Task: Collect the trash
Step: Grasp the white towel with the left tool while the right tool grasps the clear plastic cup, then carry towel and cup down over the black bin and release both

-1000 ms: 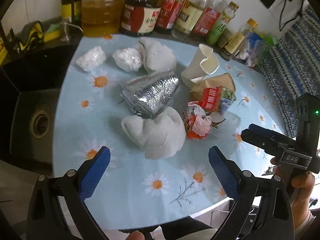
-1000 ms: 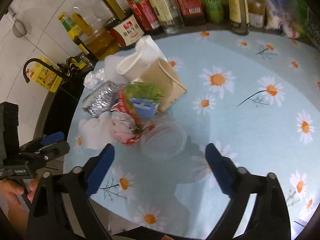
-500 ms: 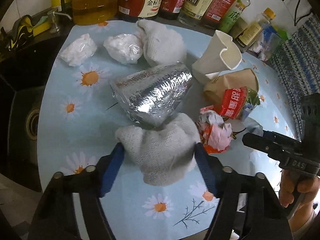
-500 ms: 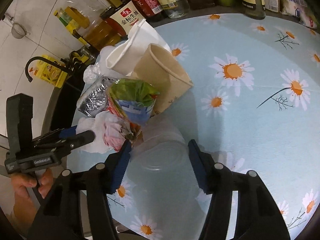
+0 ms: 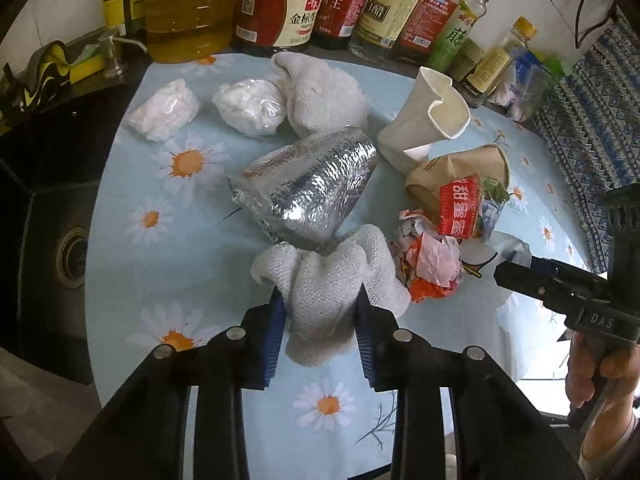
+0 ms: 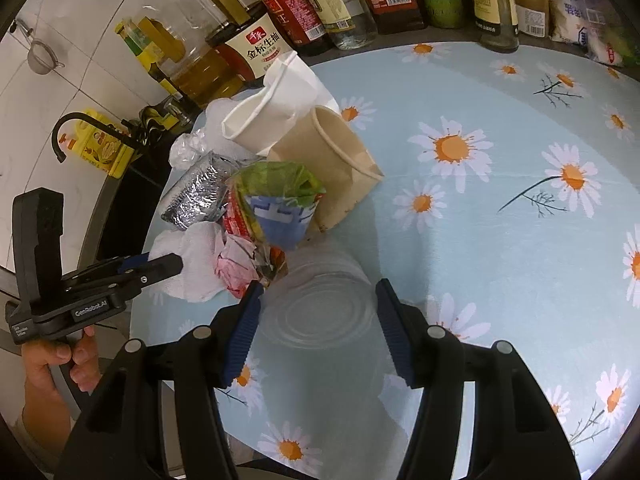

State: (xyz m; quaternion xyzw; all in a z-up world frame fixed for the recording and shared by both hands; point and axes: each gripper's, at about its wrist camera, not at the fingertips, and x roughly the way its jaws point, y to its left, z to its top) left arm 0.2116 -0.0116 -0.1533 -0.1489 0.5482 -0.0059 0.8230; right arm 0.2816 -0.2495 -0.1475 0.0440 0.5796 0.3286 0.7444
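Left tool [image 5: 320,320] pinched tight on the white rag [image 5: 328,284] at the table [image 5: 132,264] edge: soft, light, bunches. Right tool [image 6: 318,312] half-open, pads against the clear plastic cup [image 6: 320,304]; thin, crushable, squeeze gently mid-wall.

Pale blue tablecloth [image 5: 132,280] scattered with white-and-orange daisies, silver crinkled foil bag [image 5: 308,192], white waffle-textured cloth [image 5: 332,284], red-labelled wrapper [image 5: 460,212].

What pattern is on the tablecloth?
White daisies with orange centres on pale blue tablecloth; the right wrist view shows it best.

Crinkled shiny foil pouch [image 5: 308,192]; rough white cloth [image 5: 332,280]; clear glossy plastic cup [image 6: 320,304].
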